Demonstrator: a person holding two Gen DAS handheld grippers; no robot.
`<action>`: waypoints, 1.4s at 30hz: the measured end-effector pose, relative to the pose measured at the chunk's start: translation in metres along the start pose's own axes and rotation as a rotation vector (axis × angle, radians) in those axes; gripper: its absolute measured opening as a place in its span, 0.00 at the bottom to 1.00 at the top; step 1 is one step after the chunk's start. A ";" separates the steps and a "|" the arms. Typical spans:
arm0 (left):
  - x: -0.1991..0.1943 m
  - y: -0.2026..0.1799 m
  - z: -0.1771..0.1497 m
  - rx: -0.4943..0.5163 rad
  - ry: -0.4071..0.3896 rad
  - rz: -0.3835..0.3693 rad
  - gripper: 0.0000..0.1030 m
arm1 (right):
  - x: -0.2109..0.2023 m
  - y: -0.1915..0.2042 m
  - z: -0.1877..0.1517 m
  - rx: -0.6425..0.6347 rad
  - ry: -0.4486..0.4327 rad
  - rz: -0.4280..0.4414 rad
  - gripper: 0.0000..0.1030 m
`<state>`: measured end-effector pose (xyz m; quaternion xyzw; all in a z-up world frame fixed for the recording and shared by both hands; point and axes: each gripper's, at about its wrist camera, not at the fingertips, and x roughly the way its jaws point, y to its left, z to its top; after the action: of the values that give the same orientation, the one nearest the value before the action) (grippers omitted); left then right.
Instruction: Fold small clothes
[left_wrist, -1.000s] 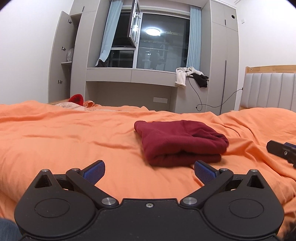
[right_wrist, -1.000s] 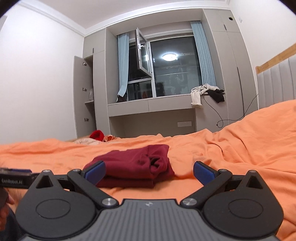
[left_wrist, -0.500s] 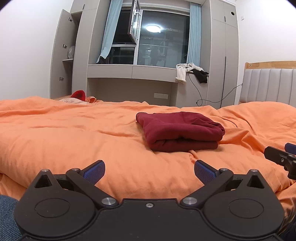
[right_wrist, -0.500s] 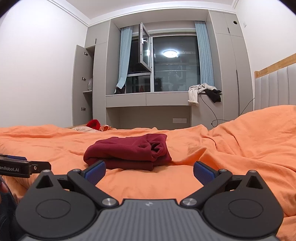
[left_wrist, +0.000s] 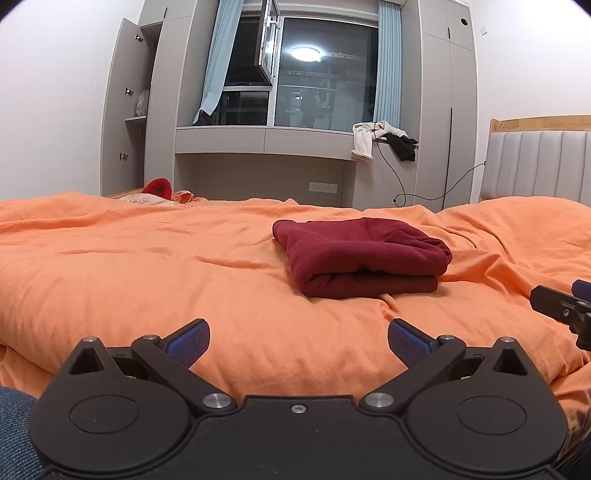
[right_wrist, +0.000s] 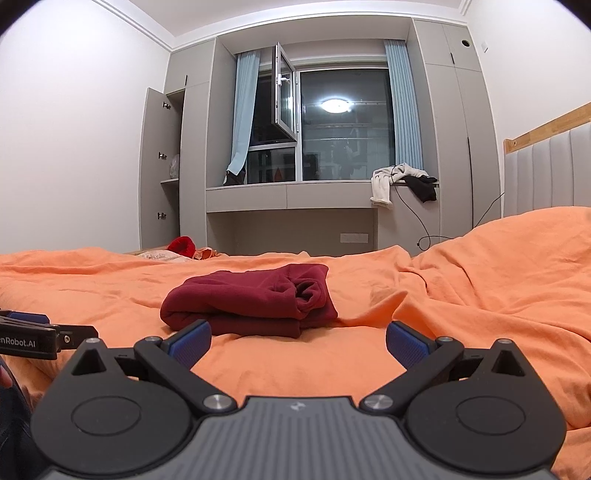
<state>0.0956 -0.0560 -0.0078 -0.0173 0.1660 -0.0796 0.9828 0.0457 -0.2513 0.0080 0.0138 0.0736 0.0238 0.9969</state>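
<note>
Garment: dark red garment (left_wrist: 360, 256) sits folded in a tidy stack on the orange bedspread (left_wrist: 147, 266), roughly mid-bed, rolled fold edge facing the near side.
Around it: bare orange cover on all sides, widest stretch to the left; a rumpled ridge of the cover rises just to its right (towards the headboard (left_wrist: 539, 162)).
Left gripper: left gripper (left_wrist: 298, 338) has jaws spread wide, nothing between them, held low over the near part of the bed; the garment lies beyond it and a bit right, well apart from the blue pads (left_wrist: 188, 339).
Right gripper: right gripper (right_wrist: 298, 338) also has jaws wide apart and is holding nothing; the garment (right_wrist: 251, 304) is just past its left fingertip in this view, not touching as far as I can tell.
Far edge: red thing (left_wrist: 159, 185) at the far-left corner of the bed, then the grey cabinets and window (left_wrist: 317, 74).
Sill: white and black clothes (left_wrist: 384, 138) draped off its right end.
</note>
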 end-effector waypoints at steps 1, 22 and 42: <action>0.000 0.000 0.000 0.000 0.000 0.000 0.99 | 0.000 0.000 -0.001 -0.001 0.001 -0.001 1.00; 0.000 0.000 0.000 0.001 0.000 0.000 0.99 | 0.001 -0.003 -0.002 -0.006 0.004 -0.004 1.00; 0.001 0.001 0.000 -0.003 0.005 0.000 0.99 | 0.002 -0.006 -0.004 -0.014 0.006 -0.004 1.00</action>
<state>0.0967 -0.0554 -0.0083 -0.0185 0.1688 -0.0793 0.9823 0.0479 -0.2572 0.0039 0.0067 0.0762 0.0223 0.9968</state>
